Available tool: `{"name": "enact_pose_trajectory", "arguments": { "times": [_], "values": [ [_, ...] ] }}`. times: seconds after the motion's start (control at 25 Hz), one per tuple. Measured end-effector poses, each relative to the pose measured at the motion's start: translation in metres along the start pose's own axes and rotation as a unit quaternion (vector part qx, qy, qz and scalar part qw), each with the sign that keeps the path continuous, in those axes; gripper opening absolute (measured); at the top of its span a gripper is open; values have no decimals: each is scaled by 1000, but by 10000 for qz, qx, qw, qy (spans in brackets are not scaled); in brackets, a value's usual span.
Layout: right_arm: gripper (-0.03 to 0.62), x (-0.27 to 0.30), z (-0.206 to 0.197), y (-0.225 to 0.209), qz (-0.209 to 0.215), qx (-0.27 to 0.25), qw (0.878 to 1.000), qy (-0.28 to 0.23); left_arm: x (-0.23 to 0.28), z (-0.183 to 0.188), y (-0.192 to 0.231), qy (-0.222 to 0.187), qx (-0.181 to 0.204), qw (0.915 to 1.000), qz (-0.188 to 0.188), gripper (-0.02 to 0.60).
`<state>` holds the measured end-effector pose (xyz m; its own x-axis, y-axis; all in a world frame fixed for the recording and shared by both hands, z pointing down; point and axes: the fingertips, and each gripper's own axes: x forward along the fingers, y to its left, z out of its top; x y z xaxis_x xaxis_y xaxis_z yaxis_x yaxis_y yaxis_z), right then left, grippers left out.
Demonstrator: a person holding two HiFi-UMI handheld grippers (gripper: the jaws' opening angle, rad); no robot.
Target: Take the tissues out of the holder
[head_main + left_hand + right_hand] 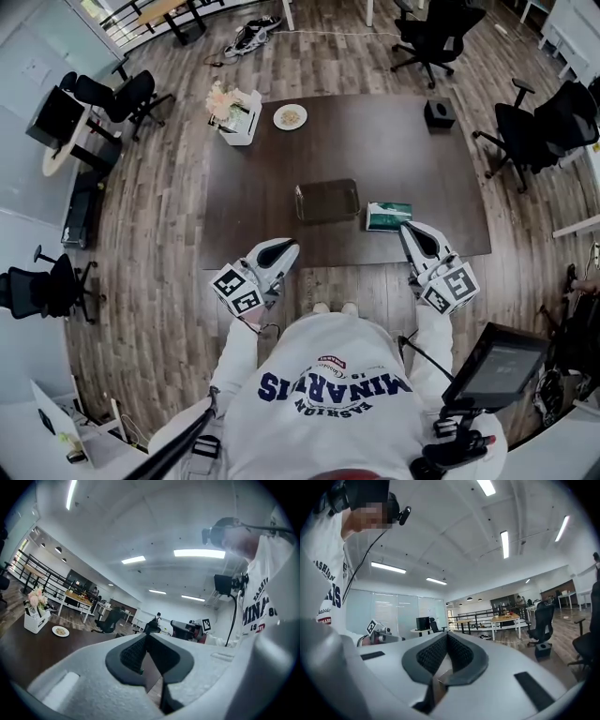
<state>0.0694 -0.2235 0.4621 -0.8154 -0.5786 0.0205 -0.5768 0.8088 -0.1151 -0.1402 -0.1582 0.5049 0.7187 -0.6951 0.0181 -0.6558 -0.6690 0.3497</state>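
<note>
Both grippers are up at the near edge of the table point(253, 169), pointing level. On the left gripper point(279, 253) the fingers point(133, 653) are pressed together on nothing. The right gripper point(417, 239) is the same, fingers point(433, 656) closed and empty.

The tissues point(388, 216) lie flat just right of the holder point(326, 201), so they look out already. My worry is that the pack sits close to the near edge, and a swing in with closed fingers could shove it off or knock the holder.

The tabletop is dark and matte, with a flower box point(234, 112), a plate point(290, 116) and a black box point(439, 113) on the far side. Around it are plank floor and office chairs point(534, 131).
</note>
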Motion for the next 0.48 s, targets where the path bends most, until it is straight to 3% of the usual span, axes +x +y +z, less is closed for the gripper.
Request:
{"name": "enact_pose_trajectory", "arguments": {
  "times": [0.48],
  "values": [
    [6, 6, -20, 25, -102, -120, 9991, 393, -12, 13, -16, -481, -153, 9987, 50, 21]
  ]
}}
